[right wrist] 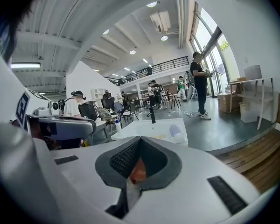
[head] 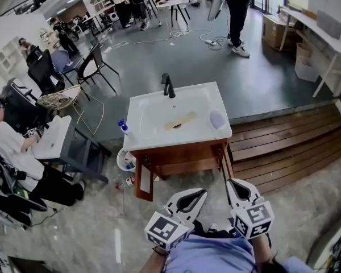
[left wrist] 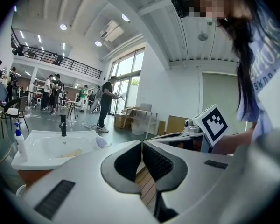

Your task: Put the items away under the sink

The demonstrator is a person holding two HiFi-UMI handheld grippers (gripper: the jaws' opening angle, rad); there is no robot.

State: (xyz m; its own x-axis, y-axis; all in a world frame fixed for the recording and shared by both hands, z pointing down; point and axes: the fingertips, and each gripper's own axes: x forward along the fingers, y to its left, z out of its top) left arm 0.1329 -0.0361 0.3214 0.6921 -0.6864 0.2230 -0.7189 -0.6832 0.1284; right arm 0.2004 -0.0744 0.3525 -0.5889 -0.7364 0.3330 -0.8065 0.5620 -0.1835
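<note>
A white sink (head: 142,110) sits on a wooden cabinet (head: 182,155) ahead of me, with a black faucet (head: 168,86) at its back. A blue-capped bottle (head: 123,128) stands on its left front corner and a pale lavender cup (head: 217,119) on its right rim. Something yellowish (head: 180,121) lies in the basin. One cabinet door (head: 142,182) hangs open at the left. Small items (head: 125,161) lie on the floor beside it. My left gripper (head: 200,193) and right gripper (head: 233,182) hover side by side, short of the cabinet, both shut and holding nothing. The left gripper view shows the sink (left wrist: 51,146) and the bottle (left wrist: 21,143).
A person sits at a small desk (head: 52,138) to the left, with chairs (head: 68,98) behind. Wooden steps (head: 284,147) rise at the right of the sink. People stand farther back, and cables (head: 182,36) trail over the grey floor. A table with boxes (head: 307,44) lines the right wall.
</note>
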